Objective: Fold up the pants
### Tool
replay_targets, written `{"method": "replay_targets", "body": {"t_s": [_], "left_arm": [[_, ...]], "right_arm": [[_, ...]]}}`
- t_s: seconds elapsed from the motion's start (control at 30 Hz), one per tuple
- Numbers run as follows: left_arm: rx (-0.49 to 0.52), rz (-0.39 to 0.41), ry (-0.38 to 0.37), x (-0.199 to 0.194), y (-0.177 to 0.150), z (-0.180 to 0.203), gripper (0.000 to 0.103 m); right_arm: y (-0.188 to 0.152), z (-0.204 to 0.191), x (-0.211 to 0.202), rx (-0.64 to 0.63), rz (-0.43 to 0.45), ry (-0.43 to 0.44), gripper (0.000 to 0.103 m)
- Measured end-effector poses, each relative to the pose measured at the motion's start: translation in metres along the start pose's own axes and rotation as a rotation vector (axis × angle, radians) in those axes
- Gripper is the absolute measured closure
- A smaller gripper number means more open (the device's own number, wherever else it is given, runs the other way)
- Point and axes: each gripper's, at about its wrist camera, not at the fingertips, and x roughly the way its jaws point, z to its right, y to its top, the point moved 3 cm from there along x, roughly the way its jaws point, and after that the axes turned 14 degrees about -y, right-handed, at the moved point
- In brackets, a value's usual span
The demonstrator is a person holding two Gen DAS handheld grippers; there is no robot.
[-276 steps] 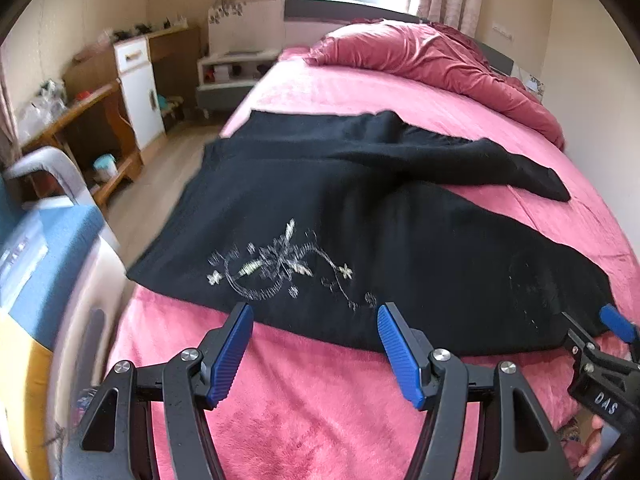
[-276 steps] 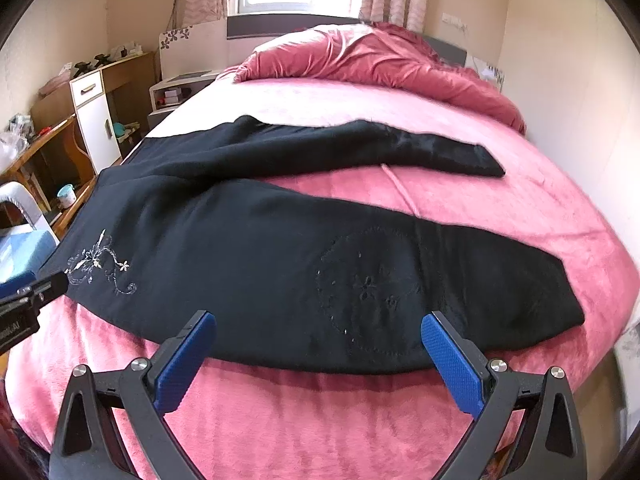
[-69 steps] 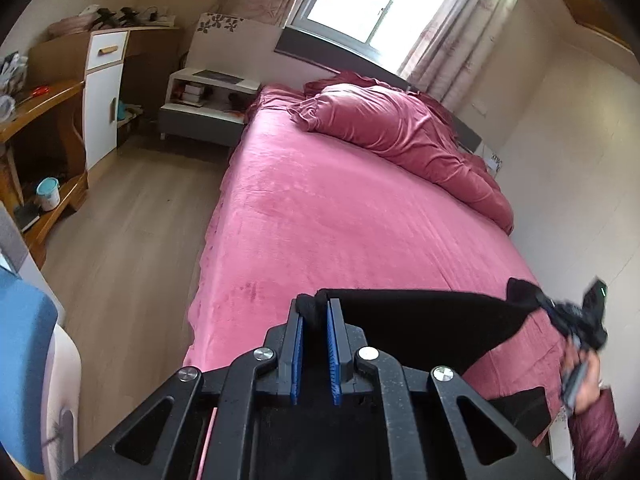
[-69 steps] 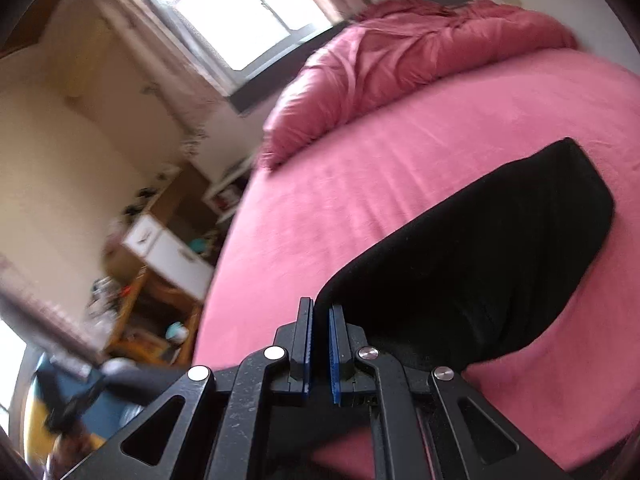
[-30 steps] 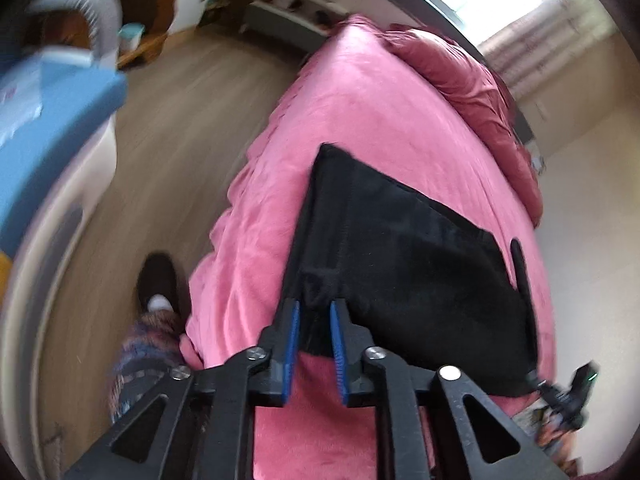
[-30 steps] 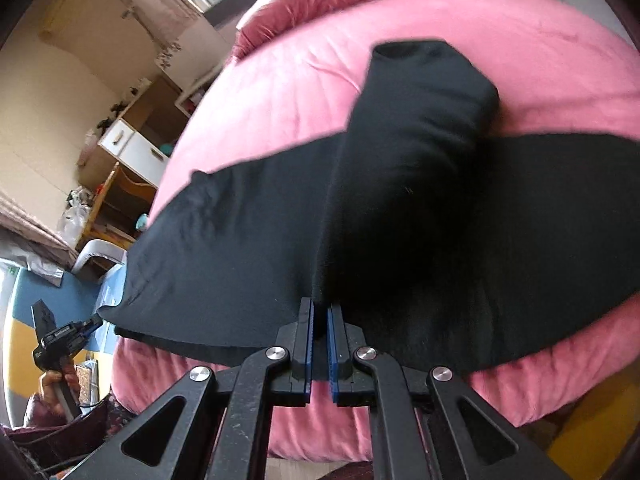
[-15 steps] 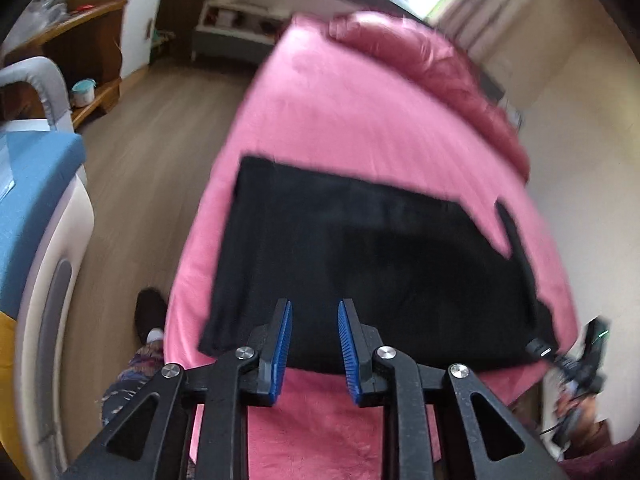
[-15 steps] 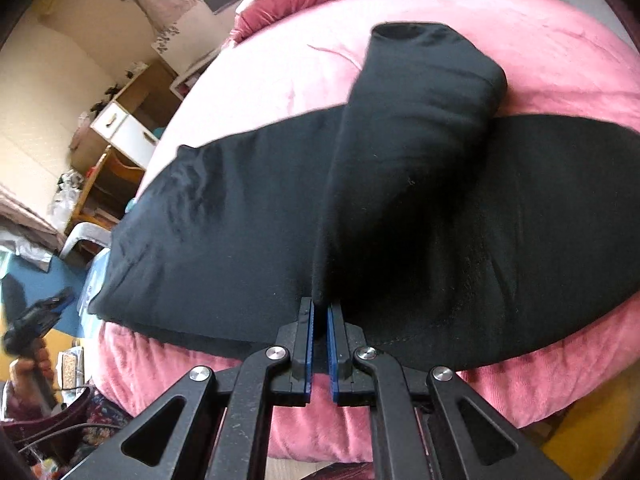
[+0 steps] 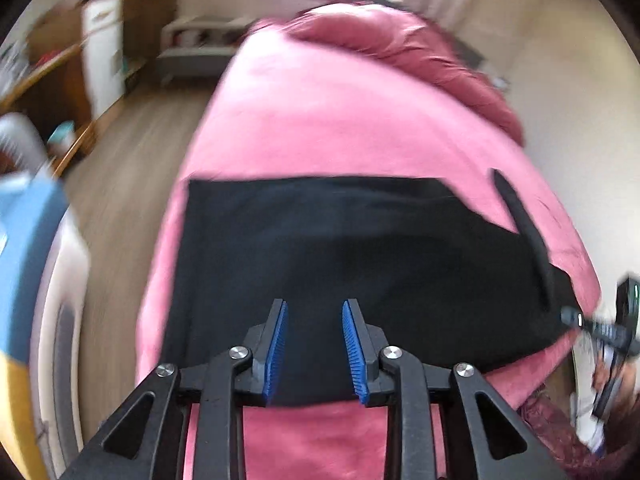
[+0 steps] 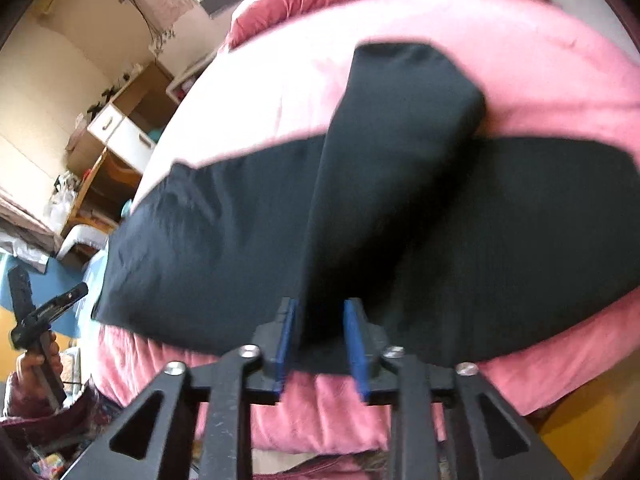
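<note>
Pants soft, limp, on bed; both jaws parted, empty; grip hem corners, 2 layers together

A big pink bed fills the room. A bumpy pink blanket sits at its far edge. A wooden desk with a white drawer stands beside the bed.

Left claw hovering, blue pads parted, gripping nothing. Right claw tilting downward, pads parted, gap narrow.
</note>
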Motion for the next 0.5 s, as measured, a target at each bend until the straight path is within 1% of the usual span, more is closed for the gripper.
{"method": "replay_targets", "body": {"t_s": [0.03,0.07,0.13,0.2,0.27,0.37,0.47,0.5], "left_arm": [[0.044,-0.003,-0.025,0.008,0.004,0.016,0.072],[0.076,-0.012,-0.036,0.016,0.005,0.027,0.072],[0.118,-0.04,-0.053,0.032,0.007,0.045,0.072],[0.145,-0.073,-0.086,0.052,0.008,0.064,0.072],[0.171,-0.104,-0.109,0.067,0.007,0.077,0.072],[0.204,-0.15,-0.118,0.087,0.001,0.091,0.072],[0.21,-0.184,-0.128,0.103,-0.005,0.096,0.072],[0.21,-0.192,-0.128,0.099,-0.012,0.093,0.072]], "right_arm": [[0.005,0.001,-0.006,0.001,0.02,-0.011,0.067],[0.013,0.002,-0.011,0.001,0.045,-0.027,0.061],[0.034,0.003,-0.016,0.005,0.091,-0.059,0.06],[0.055,0.003,-0.012,0.018,0.111,-0.092,0.06],[0.077,0.0,-0.002,0.018,0.121,-0.13,0.06],[0.111,-0.011,0.02,0.013,0.116,-0.153,0.06],[0.149,-0.021,0.046,0.018,0.105,-0.184,0.06],[0.16,-0.024,0.056,0.022,0.097,-0.197,0.06]]}}
